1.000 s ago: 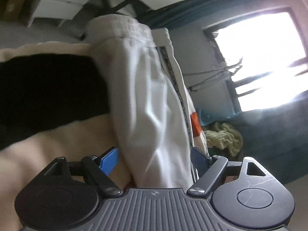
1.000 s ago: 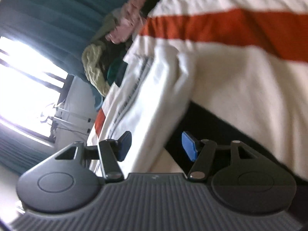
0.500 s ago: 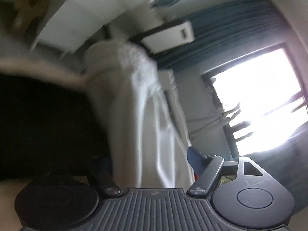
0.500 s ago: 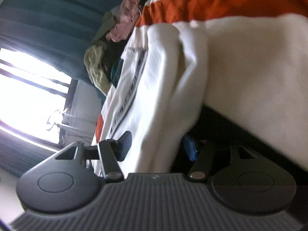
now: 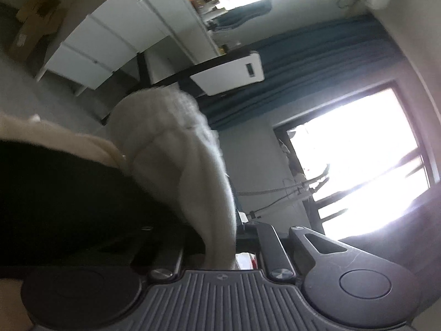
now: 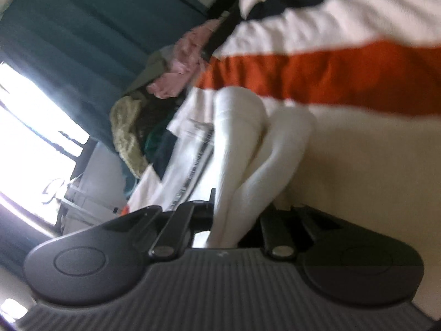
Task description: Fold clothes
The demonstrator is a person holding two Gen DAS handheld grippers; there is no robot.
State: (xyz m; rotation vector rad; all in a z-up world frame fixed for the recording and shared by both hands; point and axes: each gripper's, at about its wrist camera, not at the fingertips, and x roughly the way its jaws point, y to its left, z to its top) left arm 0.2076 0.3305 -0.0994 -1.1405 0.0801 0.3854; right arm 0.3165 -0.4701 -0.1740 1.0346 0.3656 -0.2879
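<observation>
A white garment (image 5: 193, 171) with a ribbed waistband and a patterned side stripe lies on a striped bedspread (image 6: 344, 74). My left gripper (image 5: 220, 237) is shut on a bunched fold of it, the cloth rising out of the jaws. My right gripper (image 6: 237, 220) is shut on another fold of the same garment (image 6: 248, 151); the striped trim (image 6: 198, 162) runs along to its left. Both sets of fingertips are hidden by cloth.
A heap of other clothes (image 6: 154, 104), pink, green and dark, lies at the far end of the bed by a teal curtain (image 6: 82, 35). White cabinets (image 5: 110, 44), a white device (image 5: 228, 74) and a bright window (image 5: 358, 160) stand beyond.
Both grippers have closed from open onto folds of the white garment. The left view has tilted up towards the room; the garment is bunched and lifted.
</observation>
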